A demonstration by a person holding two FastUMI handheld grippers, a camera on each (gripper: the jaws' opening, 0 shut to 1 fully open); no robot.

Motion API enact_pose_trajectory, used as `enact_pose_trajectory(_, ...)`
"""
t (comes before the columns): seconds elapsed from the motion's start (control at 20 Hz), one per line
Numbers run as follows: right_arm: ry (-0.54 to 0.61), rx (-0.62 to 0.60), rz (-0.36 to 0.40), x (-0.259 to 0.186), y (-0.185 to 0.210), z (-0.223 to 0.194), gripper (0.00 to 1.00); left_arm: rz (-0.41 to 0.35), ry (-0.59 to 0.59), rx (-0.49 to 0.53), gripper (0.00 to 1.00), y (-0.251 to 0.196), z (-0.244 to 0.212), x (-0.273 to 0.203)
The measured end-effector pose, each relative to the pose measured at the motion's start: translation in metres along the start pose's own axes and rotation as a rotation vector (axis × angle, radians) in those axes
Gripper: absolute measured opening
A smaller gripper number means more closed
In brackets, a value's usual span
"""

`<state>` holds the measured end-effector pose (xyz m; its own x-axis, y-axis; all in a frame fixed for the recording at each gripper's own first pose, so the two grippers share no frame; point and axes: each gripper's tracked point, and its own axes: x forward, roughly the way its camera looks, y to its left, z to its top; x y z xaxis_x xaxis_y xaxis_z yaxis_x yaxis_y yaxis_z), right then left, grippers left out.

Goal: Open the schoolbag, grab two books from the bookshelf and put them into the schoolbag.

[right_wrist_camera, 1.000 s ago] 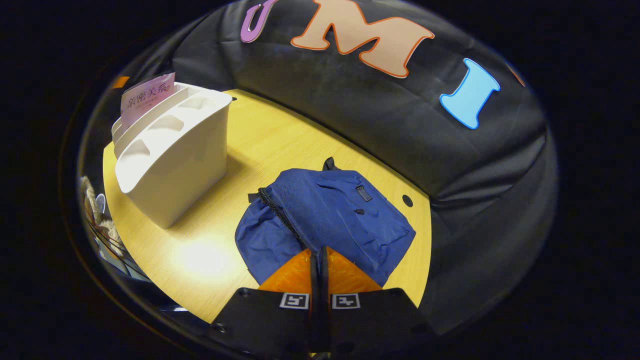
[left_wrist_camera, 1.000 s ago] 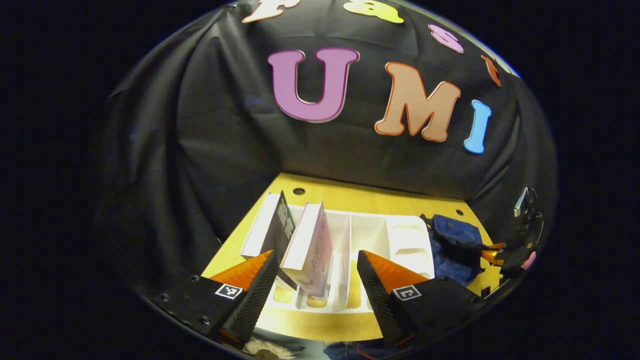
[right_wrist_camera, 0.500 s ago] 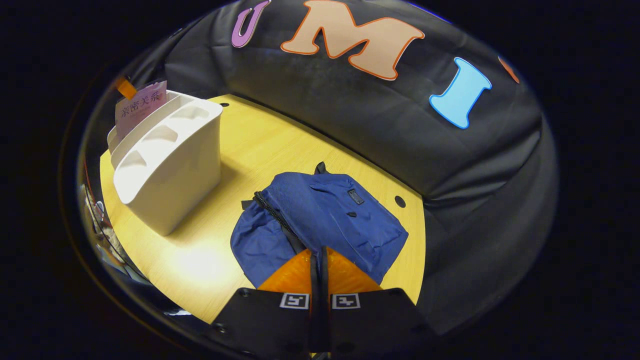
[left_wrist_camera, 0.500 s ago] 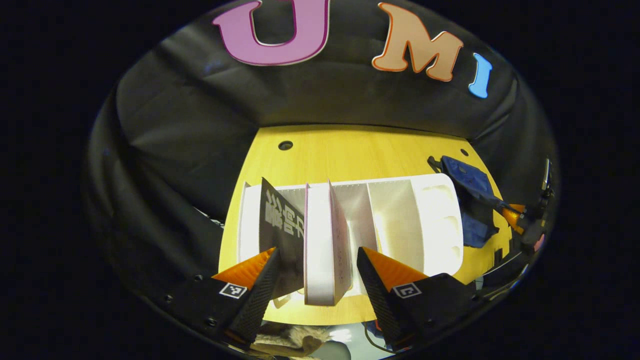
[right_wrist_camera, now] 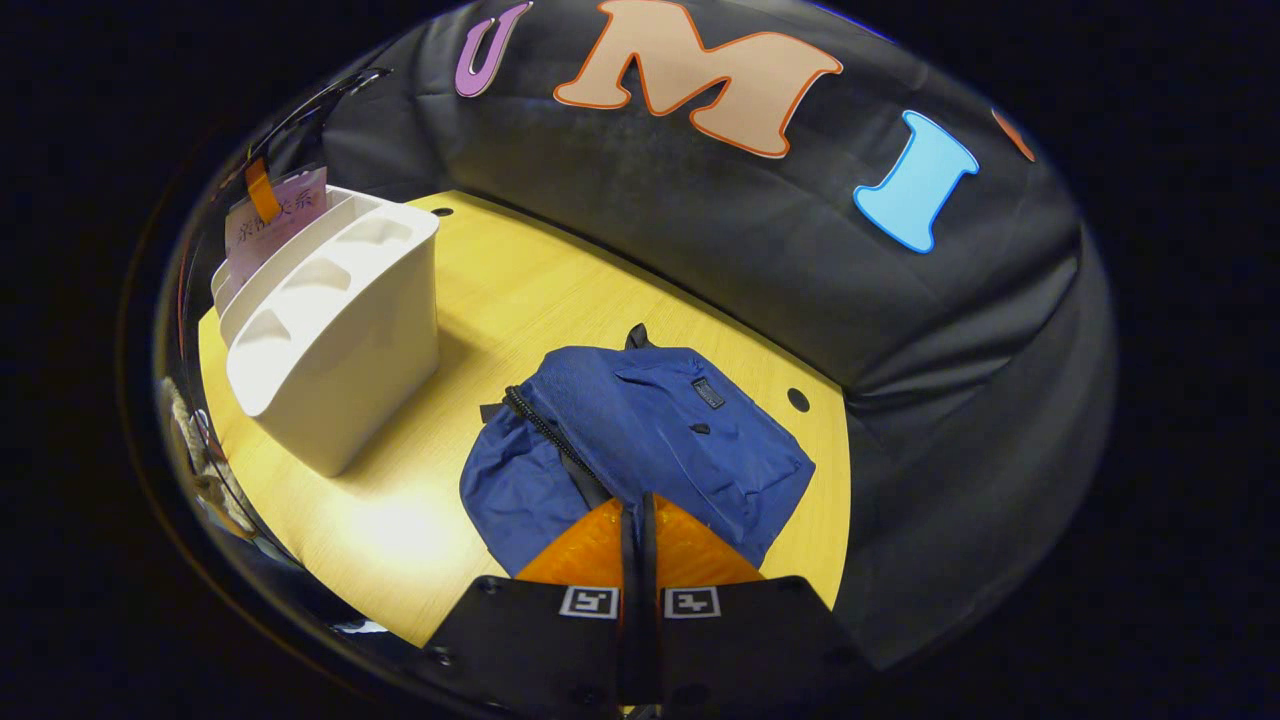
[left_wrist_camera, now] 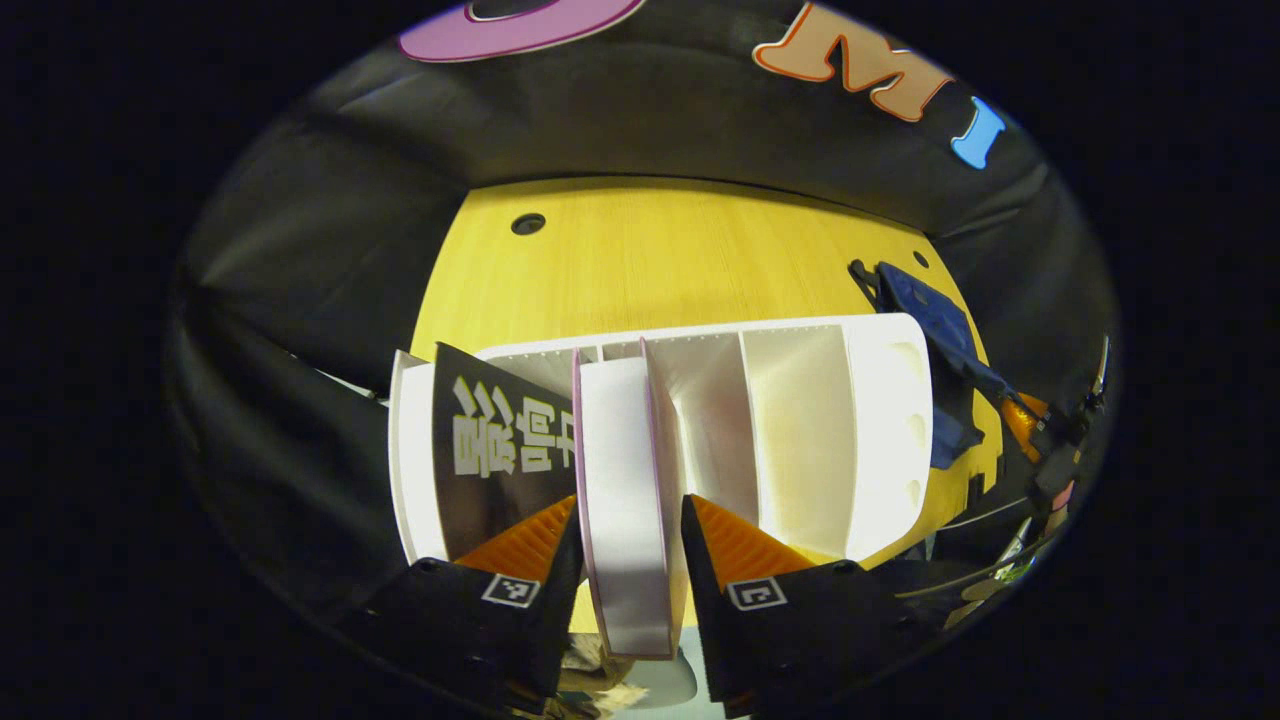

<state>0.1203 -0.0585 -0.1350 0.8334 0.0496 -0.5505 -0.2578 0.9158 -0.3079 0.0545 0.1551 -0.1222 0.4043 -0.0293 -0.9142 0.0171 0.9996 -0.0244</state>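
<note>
Fingers of the left gripper (left_wrist_camera: 632, 545) sit on both sides of the pink-edged book (left_wrist_camera: 625, 500), right against it, but it is hard to tell if they squeeze it yet. That book stands in the white bookshelf (left_wrist_camera: 800, 420) beside a black book (left_wrist_camera: 495, 440). The right gripper (right_wrist_camera: 638, 530) has its fingers pressed together at the zipper of the blue schoolbag (right_wrist_camera: 650, 430), which lies on the yellow table (right_wrist_camera: 520, 290).

A white slotted bookshelf (left_wrist_camera: 800, 420) stands on the table holding a pink-edged book (left_wrist_camera: 622, 500) upright beside a dark-covered book (left_wrist_camera: 495, 450) leaning in the next slot, while the blue schoolbag (right_wrist_camera: 640, 440) lies flat nearby, its zipper partly open
</note>
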Motion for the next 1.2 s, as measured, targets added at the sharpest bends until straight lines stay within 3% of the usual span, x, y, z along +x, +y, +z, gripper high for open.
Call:
enact_pose_trajectory(0.15,-0.001,0.001,0.0,0.0,0.0,-0.001,0.03,-0.057,0.073,-0.072,0.48,-0.007,-0.01,0.008)
enact_pose_trajectory(0.2,0.0,0.001,-0.001,0.001,0.0,-0.001,0.03,-0.077,0.099,-0.101,0.4,-0.012,-0.01,0.008)
enact_pose_trajectory(0.5,-0.005,-0.008,-0.003,0.0,0.002,-0.001,0.03,-0.061,0.171,-0.146,0.34,-0.016,-0.02,0.006)
enact_pose_trajectory(0.75,-0.018,0.002,-0.003,0.0,0.001,-0.001,0.03,-0.015,0.124,-0.158,0.29,-0.008,-0.018,-0.006)
enact_pose_trajectory(0.95,-0.052,0.008,-0.009,-0.002,-0.003,0.002,0.03,-0.065,0.03,-0.249,0.3,-0.017,-0.01,-0.034)
enact_pose_trajectory(1.2,-0.097,0.024,0.005,-0.003,-0.006,0.01,0.03,-0.067,-0.099,-0.312,0.29,-0.017,-0.003,-0.083)
